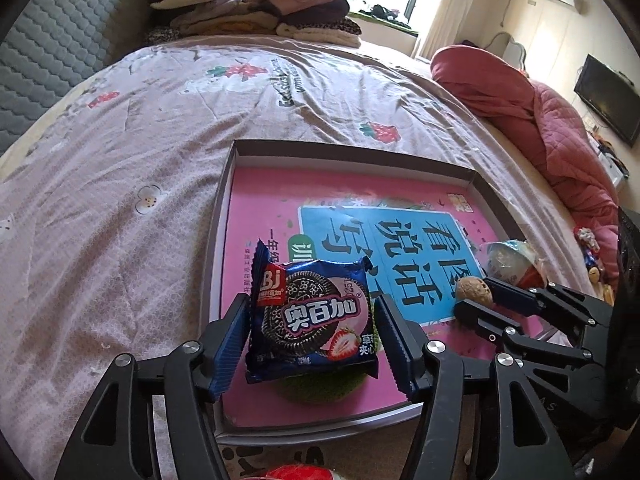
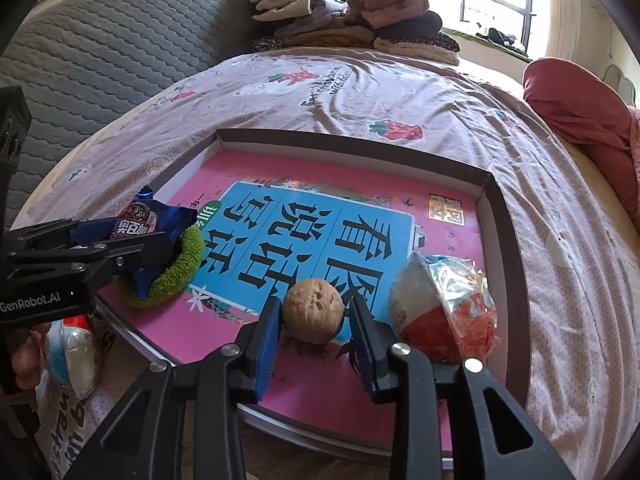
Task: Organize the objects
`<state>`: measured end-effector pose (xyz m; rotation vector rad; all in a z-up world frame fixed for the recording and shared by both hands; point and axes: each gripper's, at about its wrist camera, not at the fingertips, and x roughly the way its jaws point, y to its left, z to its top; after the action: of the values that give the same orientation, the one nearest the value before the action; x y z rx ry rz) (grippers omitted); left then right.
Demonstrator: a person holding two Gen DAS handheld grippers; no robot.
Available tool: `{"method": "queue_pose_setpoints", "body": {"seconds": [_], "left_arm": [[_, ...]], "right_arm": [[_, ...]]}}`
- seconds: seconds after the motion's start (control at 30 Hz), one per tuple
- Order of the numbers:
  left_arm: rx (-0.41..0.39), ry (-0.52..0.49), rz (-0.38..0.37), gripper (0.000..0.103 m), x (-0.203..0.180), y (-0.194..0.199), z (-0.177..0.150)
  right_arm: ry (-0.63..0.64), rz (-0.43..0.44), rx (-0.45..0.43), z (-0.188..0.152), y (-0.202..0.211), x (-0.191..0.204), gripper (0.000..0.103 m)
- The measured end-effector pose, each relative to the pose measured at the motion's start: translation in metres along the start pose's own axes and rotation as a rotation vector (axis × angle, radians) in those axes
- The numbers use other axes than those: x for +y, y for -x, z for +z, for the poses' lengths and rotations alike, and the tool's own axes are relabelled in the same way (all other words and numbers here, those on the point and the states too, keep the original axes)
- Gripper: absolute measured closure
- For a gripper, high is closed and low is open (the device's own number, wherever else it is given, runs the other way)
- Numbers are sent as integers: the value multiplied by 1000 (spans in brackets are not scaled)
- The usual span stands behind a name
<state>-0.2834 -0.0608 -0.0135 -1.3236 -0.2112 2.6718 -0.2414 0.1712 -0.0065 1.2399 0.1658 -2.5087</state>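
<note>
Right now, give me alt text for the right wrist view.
The right gripper holds a walnut over a pink book in a shallow box on a bed, beside a wrapped chocolate egg.

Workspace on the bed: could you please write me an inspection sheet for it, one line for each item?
Surface: patterned bed sheet carrying a shallow box with a pink book inside.
Job's things: cookie packet resting on a green ring; walnut; wrapped egg in the box.
Clutter: second wrapped egg outside the box.
Grippers: left gripper open around the cookie packet, pads seemingly not pressing; right gripper closed on the walnut.
Cables: nothing seen.
Surroundings: folded clothes, red quilt, television.
</note>
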Motion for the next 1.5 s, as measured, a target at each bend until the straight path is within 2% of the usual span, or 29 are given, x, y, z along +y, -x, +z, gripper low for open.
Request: {"method": "queue_pose_setpoints", "body": {"seconds": [0.27, 0.73, 1.1, 1.23, 1.5], "left_arm": [[-43, 4, 5, 30, 0, 15, 3], [-101, -8, 11, 28, -9, 50, 2], [-178, -57, 71, 28, -23, 94, -6], [-193, -50, 65, 28, -24, 106, -9], [-265, -71, 161, 28, -31, 130, -18]], "right_arm": [[-3, 3, -24, 4, 7, 0, 63], [-5, -3, -91, 10, 33, 3, 62], [4, -2, -181, 16, 71, 9, 60], [-2, -2, -213, 16, 85, 8, 59], [-10, 13, -261, 14, 110, 9, 57]]}}
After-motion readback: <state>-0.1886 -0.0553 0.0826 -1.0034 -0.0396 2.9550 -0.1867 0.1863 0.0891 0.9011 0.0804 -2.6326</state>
